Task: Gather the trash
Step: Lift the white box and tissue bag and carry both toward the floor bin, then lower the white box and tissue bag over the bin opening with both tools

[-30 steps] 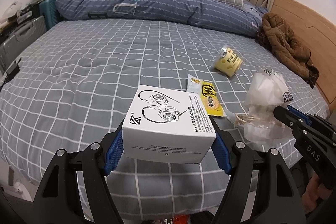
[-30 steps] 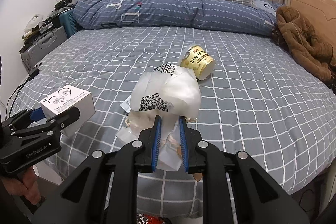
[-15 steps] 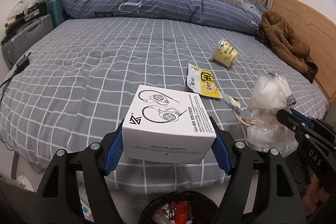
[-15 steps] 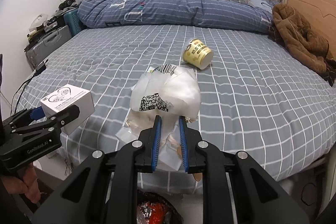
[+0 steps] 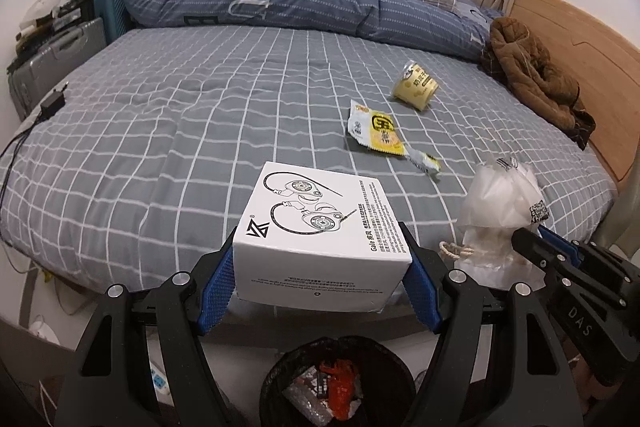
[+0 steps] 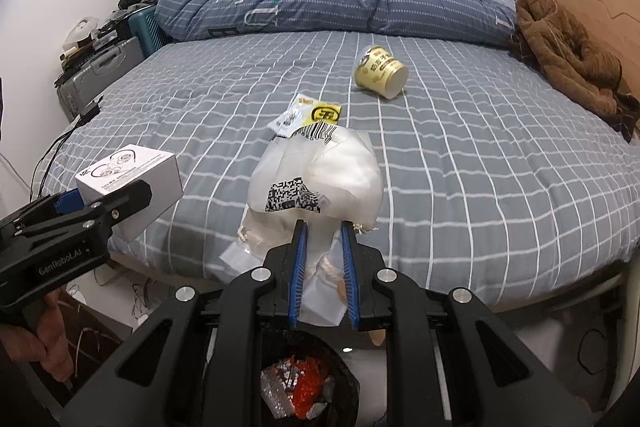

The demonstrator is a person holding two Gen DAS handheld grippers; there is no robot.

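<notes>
Obs: left gripper (image 5: 320,269) clamped wide across a white cardboard earphone box with line-art print (image 5: 320,223); blue pads flat on both side faces, box level.

Right gripper (image 6: 322,269) nearly closed, pinching the tail of a crumpled translucent plastic bag with barcode and QR stickers (image 6: 316,179). Bulk of the bag stands up past the fingertips; a loose flap and a bit of cord hang below.

Black-lined round waste bin (image 5: 338,383), already holding red and silvery scraps, sits at 6 o'clock in both wrist views, on the floor at the foot of the grey checked bed (image 5: 200,107). Both loads look to be short of the bin mouth, toward the bed side.

Still on the bed: yellow-and-white snack wrapper (image 5: 374,129) at 1 o'clock of the box; pale yellow paper cup on its side (image 5: 416,89) beyond it.

Risks:
- Release too early: box may clip the near rim and tumble to the floor.
- Bag is light and springy; on release it may cling to a pad or drift wide.
- Grippers are close side by side; simultaneous drop could make them knock.
</notes>
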